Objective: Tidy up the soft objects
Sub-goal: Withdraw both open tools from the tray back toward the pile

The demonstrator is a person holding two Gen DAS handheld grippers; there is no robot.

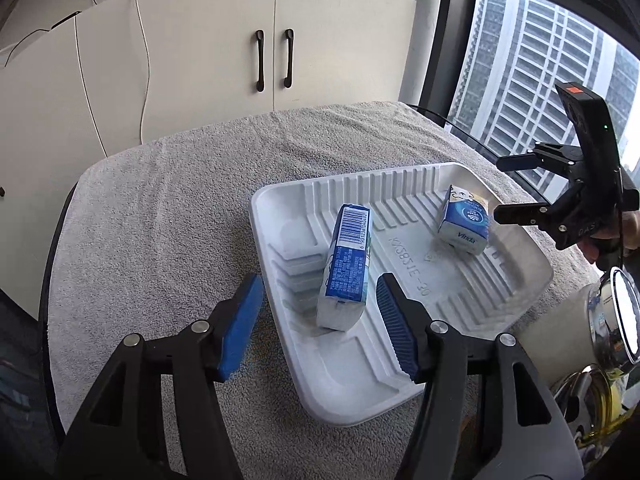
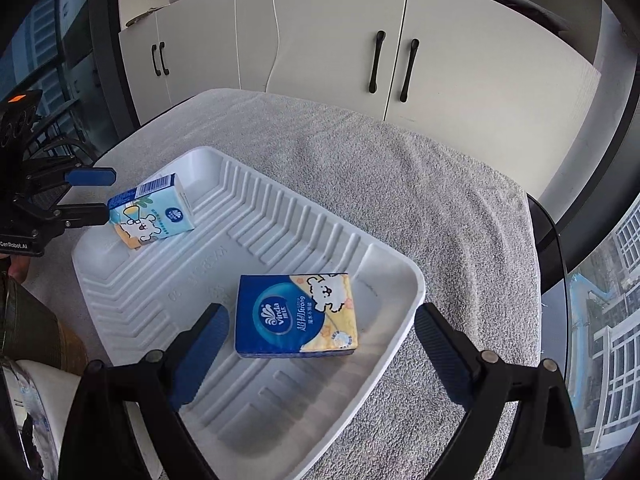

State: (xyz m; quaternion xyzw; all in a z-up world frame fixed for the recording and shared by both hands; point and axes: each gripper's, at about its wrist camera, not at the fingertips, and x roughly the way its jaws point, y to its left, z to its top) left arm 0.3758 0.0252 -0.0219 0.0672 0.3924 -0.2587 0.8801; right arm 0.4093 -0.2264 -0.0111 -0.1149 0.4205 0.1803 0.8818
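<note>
Two tissue packs lie in a white tray (image 1: 520, 276) on a counter (image 1: 168, 208) draped with a grey towel. Left claw (image 1: 320, 320): jaws apart, gripping nothing, with the first pack (image 1: 346, 268) (barcode end up, tilted) between its pads but untouched. Right claw (image 2: 322, 354): spread wide and empty over the second pack (image 2: 296, 316), lying flat near the tray's corner.

left gripper (image 1: 320, 324): black angular plastic arms, silver round pivot screws, ribbed blue pads (image 1: 240, 328) | right gripper (image 2: 322, 354): black arms, silver screws, dark blue ribbed pads (image 2: 200, 356) | markings: orange patch on top, green light, white "GenRobot.AI" lettering
</note>
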